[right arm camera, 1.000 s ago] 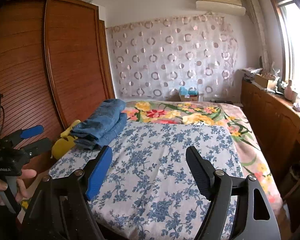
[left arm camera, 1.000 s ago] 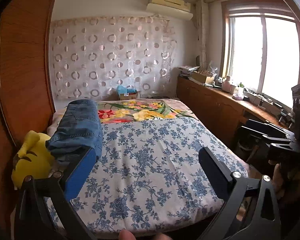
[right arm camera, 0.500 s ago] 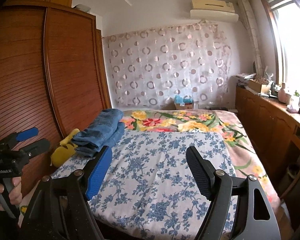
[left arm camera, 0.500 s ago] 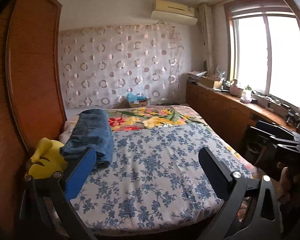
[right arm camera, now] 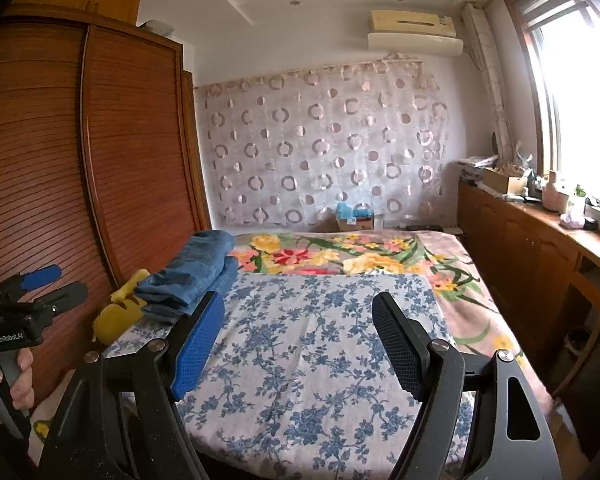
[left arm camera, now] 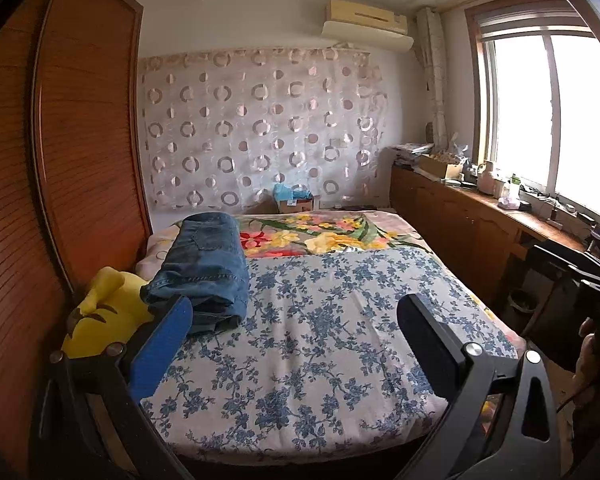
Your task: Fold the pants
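Note:
Folded blue jeans [left arm camera: 206,264] lie in a stack at the left side of the bed [left arm camera: 324,320], next to the wardrobe; they also show in the right wrist view [right arm camera: 192,276]. My left gripper [left arm camera: 294,322] is open and empty, held back off the foot of the bed, apart from the jeans. My right gripper [right arm camera: 298,330] is open and empty too, above the foot of the bed. The left gripper also shows at the left edge of the right wrist view [right arm camera: 50,284], held in a hand.
A yellow plush toy [left arm camera: 100,312] lies beside the jeans by the wooden wardrobe [left arm camera: 60,168]. A floral blanket [left arm camera: 324,232] covers the far bed end. A cabinet counter [left arm camera: 500,216] with clutter runs along the right under the window. A cardboard box [left arm camera: 294,200] stands by the curtain.
Both grippers have pulled back and up from the bed, so the bed and jeans look farther away. Both stay open. The jeans have not moved.

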